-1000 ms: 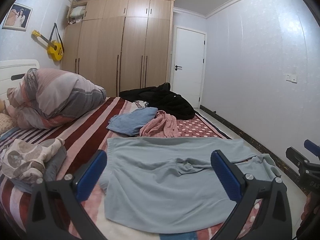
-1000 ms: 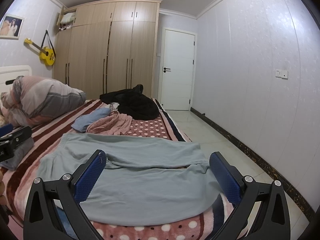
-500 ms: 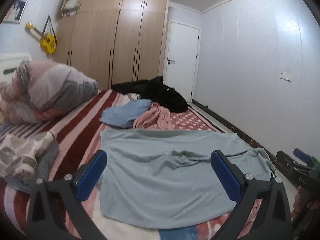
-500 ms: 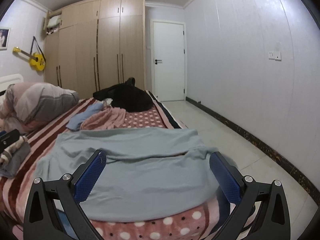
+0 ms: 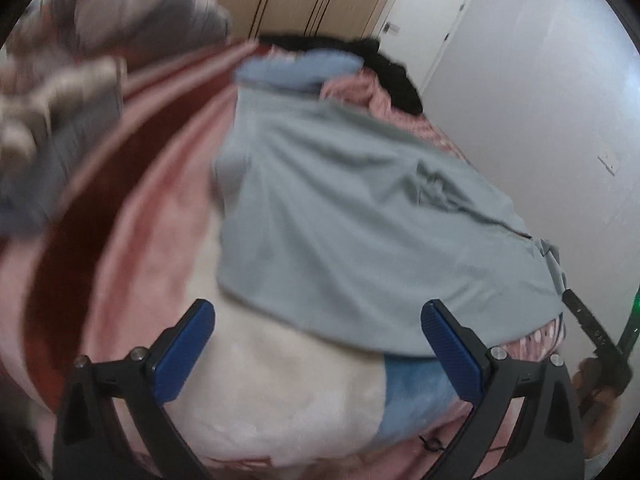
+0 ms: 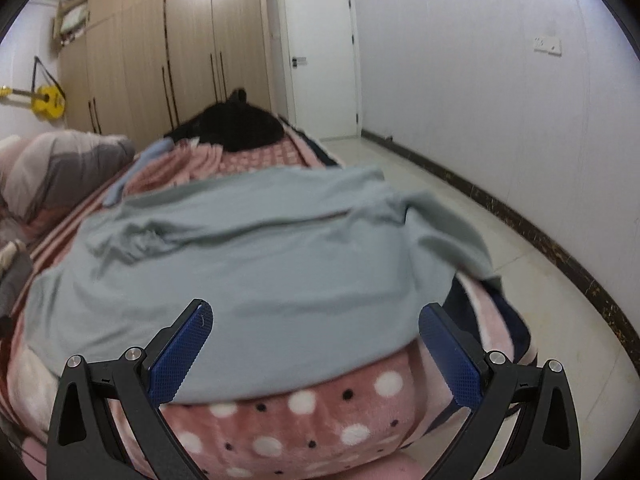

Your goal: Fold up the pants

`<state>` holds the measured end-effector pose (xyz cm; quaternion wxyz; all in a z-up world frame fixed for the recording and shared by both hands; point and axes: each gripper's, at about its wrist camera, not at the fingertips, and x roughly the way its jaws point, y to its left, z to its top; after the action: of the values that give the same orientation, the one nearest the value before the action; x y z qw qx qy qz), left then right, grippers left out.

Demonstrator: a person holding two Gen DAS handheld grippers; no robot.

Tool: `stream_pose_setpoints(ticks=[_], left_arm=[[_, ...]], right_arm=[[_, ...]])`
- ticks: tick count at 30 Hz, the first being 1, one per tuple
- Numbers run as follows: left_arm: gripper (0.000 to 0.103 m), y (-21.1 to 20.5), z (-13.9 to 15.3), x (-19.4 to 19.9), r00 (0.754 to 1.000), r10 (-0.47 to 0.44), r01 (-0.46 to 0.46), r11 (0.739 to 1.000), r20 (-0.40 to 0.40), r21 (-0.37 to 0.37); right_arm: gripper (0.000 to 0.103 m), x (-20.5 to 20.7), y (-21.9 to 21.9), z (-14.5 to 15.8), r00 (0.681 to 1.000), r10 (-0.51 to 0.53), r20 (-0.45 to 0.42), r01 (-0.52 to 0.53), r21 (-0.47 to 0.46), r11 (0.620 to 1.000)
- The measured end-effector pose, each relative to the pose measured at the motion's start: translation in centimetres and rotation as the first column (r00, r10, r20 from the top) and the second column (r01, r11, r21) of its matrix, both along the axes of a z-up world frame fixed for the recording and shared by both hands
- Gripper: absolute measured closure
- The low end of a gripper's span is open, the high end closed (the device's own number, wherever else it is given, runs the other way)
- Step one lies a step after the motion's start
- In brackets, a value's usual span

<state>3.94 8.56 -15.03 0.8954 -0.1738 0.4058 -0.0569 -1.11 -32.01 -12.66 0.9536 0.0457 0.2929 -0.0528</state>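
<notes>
The pants, pale grey-green, lie spread flat on the bed in the left wrist view, filling the middle of the frame from about 11 o'clock down to 4 o'clock. The left gripper hangs over the blanket just short of the hem nearest the camera, its blue pads spread wide and grasping nothing. At 12 o'clock a light blue garment and a pink garment lie just beyond the pants, with black clothing behind them. At 4 o'clock the right gripper shows as a black bar with white lettering too blurred to read. This whole view is smeared by motion.

In the right wrist view the pants cover the centre, their right end drooping over the bed edge at 3 o'clock. The right gripper is released, jaws wide apart over the hem, pads clear of the cloth. A yellow guitar hangs on the wall at 10 o'clock, a white door stands at 12 o'clock.
</notes>
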Motion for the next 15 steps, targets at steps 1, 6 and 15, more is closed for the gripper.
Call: stream_pose_setpoints(ticks=[1, 6, 15], left_arm=[[0.002, -0.1, -0.6, 0.3, 1.0, 0.001, -0.001, 1.0, -0.013, -0.017], [0.004, -0.5, -2.4, 1.8, 0.999, 0.011, -0.015, 0.997, -0.047, -0.082], [0.046, 0.6, -2.3, 5.3, 0.998, 0.057, -0.061, 0.971, -0.026, -0.231]], right_arm=[[0.0, 0.4, -0.3, -0.6, 1.0, 0.004, -0.016, -0.003, 0.007, 1.0], [0.001, 0.5, -0.8, -2.0, 0.998, 0.016, -0.066, -0.014, 0.028, 1.0], [0.001, 0.4, -1.5, -3.1, 0.991, 0.037, -0.131, -0.027, 0.08, 0.996]])
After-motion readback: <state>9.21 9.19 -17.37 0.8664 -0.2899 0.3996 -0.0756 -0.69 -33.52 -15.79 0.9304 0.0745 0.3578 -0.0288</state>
